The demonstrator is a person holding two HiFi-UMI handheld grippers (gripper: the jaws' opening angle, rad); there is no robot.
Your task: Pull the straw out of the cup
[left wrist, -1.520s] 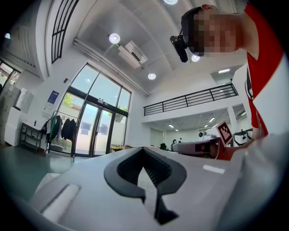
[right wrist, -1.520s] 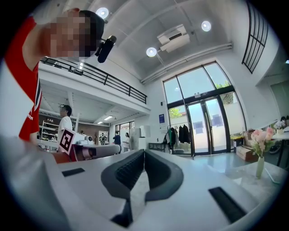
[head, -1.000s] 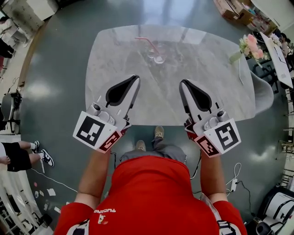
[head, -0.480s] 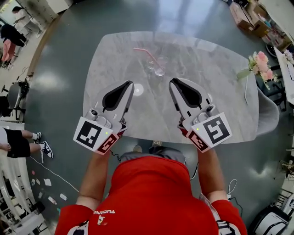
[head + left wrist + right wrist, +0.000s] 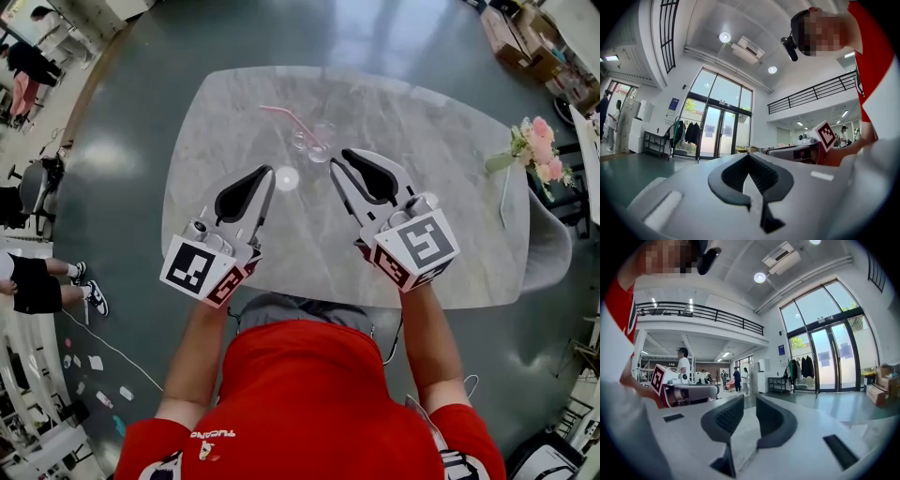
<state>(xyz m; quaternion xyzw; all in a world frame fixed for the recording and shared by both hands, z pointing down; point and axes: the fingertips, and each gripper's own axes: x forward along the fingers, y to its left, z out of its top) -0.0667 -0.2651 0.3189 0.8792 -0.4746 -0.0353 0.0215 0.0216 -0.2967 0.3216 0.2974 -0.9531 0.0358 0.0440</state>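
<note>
A clear cup point(image 5: 317, 142) stands on the far middle of the grey marble table point(image 5: 450, 169), with a pink bent straw point(image 5: 281, 114) leaning out of it to the left. My right gripper point(image 5: 337, 159) point(image 5: 750, 399) hovers just short of the cup. Its jaws have just been opening and stand apart with nothing between them. Further left and a little nearer, my left gripper point(image 5: 269, 172) point(image 5: 749, 155) has its tips touching and holds nothing. Neither gripper view shows the cup or straw.
A bunch of pink flowers point(image 5: 539, 150) lies at the table's right edge, above a grey chair point(image 5: 553, 244). A bright light reflection point(image 5: 286, 178) shows on the tabletop by the left gripper. People stand on the floor at far left point(image 5: 28, 291).
Both grippers have moved forward over the table toward the cup. The right gripper's jaws, shut in the earlier frames, now stand apart.
</note>
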